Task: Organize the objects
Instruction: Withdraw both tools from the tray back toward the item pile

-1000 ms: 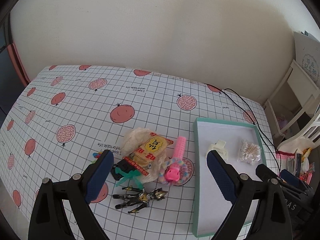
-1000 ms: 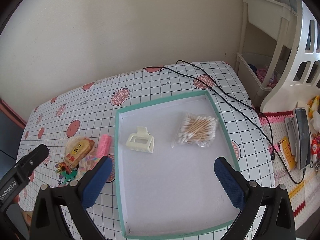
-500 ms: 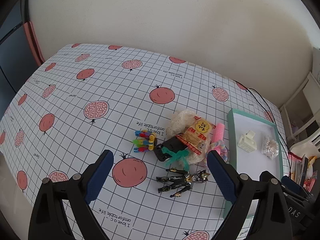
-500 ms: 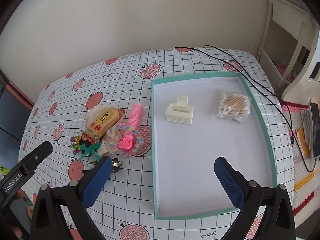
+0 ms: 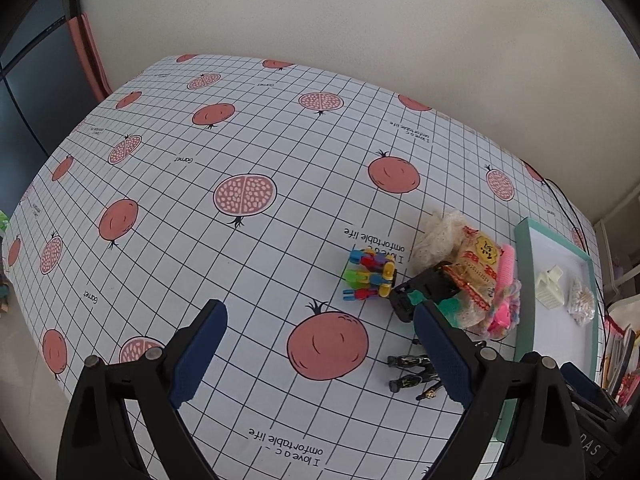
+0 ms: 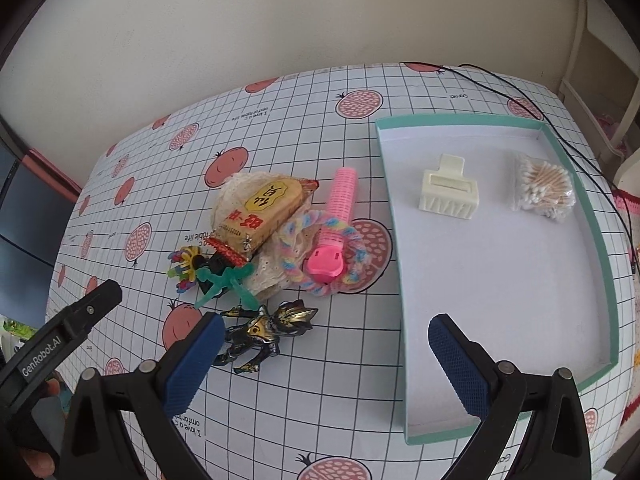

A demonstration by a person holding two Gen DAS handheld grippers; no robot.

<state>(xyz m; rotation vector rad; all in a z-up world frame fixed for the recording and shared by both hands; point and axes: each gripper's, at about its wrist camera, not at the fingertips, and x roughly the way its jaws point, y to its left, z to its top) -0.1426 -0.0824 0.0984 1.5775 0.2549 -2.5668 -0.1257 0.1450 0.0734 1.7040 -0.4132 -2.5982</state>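
A heap of small things lies on the pomegranate-print tablecloth [image 5: 200,240]: a snack packet [image 6: 260,210] on lace cloth, a pink hair roller [image 6: 338,220] inside a pastel rope ring, a colourful block toy [image 5: 368,276], a black item with a green bow [image 6: 224,276], and a black-and-gold figure [image 6: 264,334]. Right of the heap, a teal-rimmed tray [image 6: 600,240] holds a cream hair claw [image 6: 448,194] and a bag of cotton swabs [image 6: 544,190]. My right gripper [image 6: 320,360] hovers open between figure and tray. My left gripper [image 5: 320,360] is open above bare cloth, left of the heap.
A black cable [image 6: 520,92] runs along the table's far right corner. White shelving [image 6: 600,60] stands beyond the right edge. In the right wrist view, the left gripper's body [image 6: 60,344] sits at the lower left. A wide stretch of cloth lies left of the heap.
Both views have swung left. The heap has shifted right in the left wrist view, and the tray has moved to the right side of the right wrist view. Both grippers stay open.
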